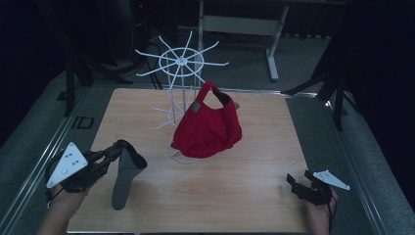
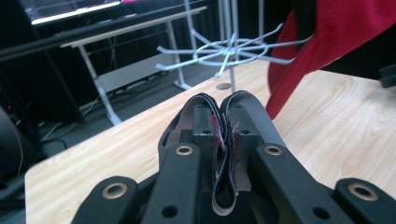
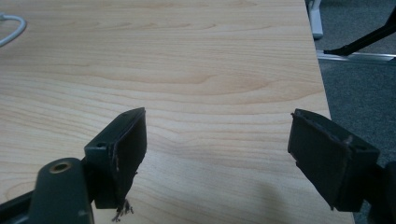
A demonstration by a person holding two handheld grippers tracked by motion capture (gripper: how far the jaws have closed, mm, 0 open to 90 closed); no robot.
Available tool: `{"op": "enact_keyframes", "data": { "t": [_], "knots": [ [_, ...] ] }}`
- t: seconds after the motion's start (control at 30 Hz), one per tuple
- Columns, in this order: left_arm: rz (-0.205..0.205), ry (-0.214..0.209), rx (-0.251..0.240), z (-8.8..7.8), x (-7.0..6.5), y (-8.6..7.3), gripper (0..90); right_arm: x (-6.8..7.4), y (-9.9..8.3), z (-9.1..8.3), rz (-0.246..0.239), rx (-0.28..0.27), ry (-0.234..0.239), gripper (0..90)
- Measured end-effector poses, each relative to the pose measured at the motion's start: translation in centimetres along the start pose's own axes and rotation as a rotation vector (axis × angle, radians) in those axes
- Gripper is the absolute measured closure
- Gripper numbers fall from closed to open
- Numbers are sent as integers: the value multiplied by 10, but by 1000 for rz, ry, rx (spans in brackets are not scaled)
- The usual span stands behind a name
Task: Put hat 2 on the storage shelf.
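My left gripper [image 1: 119, 147] is at the table's front left, lifted off the wood and shut on a grey cap [image 1: 125, 172] that hangs down from its jaws. In the left gripper view the cap's grey band [image 2: 243, 109] is folded and pinched between the pads of the left gripper [image 2: 223, 127]. A red cap [image 1: 208, 129] hangs on a white wire rack [image 1: 181, 61] at the middle back of the table; the red cap [image 2: 336, 32] and rack arms [image 2: 229, 49] lie ahead of the left gripper. My right gripper [image 1: 299, 179] rests open at the front right, and the right gripper [image 3: 217, 135] has nothing between its jaws.
The wooden table [image 1: 244, 196] has bare wood between the two hands. A curve of white wire [image 3: 11, 28] lies at the far left of the right gripper view. Behind the table stand a metal-legged desk [image 1: 274, 49] and dark stand legs [image 1: 337, 98].
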State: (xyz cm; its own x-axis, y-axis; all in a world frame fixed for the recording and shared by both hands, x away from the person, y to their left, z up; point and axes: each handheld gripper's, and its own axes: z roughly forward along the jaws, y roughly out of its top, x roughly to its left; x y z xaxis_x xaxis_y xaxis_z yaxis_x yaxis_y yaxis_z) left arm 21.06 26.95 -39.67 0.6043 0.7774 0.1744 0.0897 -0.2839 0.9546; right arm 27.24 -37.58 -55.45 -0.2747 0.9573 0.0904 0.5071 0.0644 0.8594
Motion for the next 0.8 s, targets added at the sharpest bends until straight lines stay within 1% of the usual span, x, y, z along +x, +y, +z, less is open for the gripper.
{"op": "enact_keyframes", "data": {
  "t": [0.07, 0.1, 0.17, 0.2, 0.23, 0.27, 0.3, 0.37, 0.4, 0.5, 0.57, 0.63, 0.67, 0.73, 0.8],
  "knots": [
    [19, -1, -4, -2, -1, 8, 849, 0, 0, 0, 0, -3, 0, 194],
    [24, -11, -13, -4, -1, 11, 850, 0, 0, 0, 1, -2, 1, 194],
    [41, -14, -29, -6, -1, 20, 850, 0, 0, -1, 3, -2, 2, 194],
    [51, -21, -40, -7, -2, 25, 849, 0, 0, -1, 3, -2, 3, 194],
    [64, -18, -52, -7, -2, 31, 849, 0, 0, -1, 1, -2, 4, 194],
    [78, -28, -61, -8, -1, 37, 849, 0, 0, 0, 1, -2, 3, 194],
    [81, -34, -79, -8, 0, 43, 849, 0, 0, 0, 1, -1, 4, 194],
    [93, -33, -92, -8, 4, 55, 849, 0, 0, 0, 1, -1, 4, 194],
    [99, -20, -99, -8, 6, 61, 849, 0, 0, 0, 1, -1, 4, 194],
    [90, -4, -119, -10, 15, 76, 849, 0, 0, -1, 3, -1, 6, 194],
    [90, -4, -138, -13, 18, 84, 849, 0, 0, -1, 4, -1, 8, 194],
    [98, -4, -154, -16, 19, 92, 849, -1, 0, -1, 4, 0, 9, 194],
    [105, 3, -162, -18, 19, 95, 849, -1, 0, -1, 3, 1, 8, 194],
    [117, 4, -171, -21, 21, 103, 849, 0, 0, -1, 0, 1, 7, 194],
    [121, 14, -174, -23, 23, 110, 849, 0, 0, -1, 1, -1, 6, 194]
  ]
}}
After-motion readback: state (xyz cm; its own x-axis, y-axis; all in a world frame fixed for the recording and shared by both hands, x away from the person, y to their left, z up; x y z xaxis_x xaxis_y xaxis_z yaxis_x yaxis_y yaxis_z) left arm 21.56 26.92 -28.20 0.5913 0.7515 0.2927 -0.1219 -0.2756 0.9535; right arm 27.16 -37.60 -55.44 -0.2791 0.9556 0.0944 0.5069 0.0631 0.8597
